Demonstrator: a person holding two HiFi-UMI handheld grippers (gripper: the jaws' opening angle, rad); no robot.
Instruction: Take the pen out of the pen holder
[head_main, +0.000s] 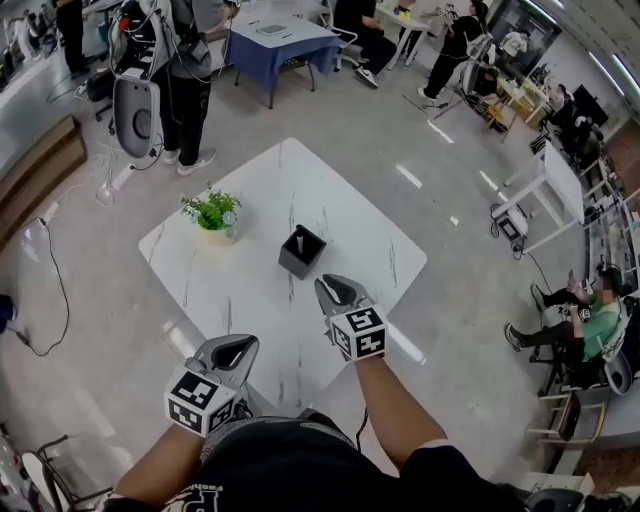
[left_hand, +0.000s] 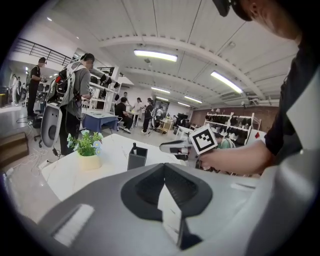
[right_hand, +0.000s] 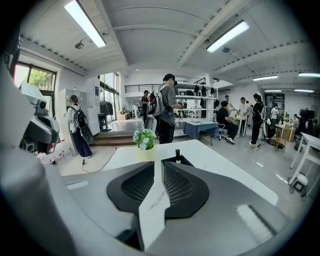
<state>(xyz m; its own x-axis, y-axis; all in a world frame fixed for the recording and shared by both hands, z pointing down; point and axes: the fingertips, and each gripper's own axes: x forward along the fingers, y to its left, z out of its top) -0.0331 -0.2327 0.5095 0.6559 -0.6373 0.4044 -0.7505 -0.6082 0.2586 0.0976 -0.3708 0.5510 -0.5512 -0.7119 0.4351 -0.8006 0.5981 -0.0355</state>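
Observation:
A dark square pen holder stands near the middle of the white marble table, with a black pen upright inside it. My right gripper is shut and empty, just short of the holder on its near right. In the right gripper view the pen and the holder's rim peek over the closed jaws of this gripper. My left gripper hangs shut and empty at the table's near edge. Its own view looks past the left gripper's tips to the holder and the right gripper.
A small potted plant with green leaves stands on the table left of the holder. People stand and sit around the room; a blue-covered table is at the back, and a seated person is at the right.

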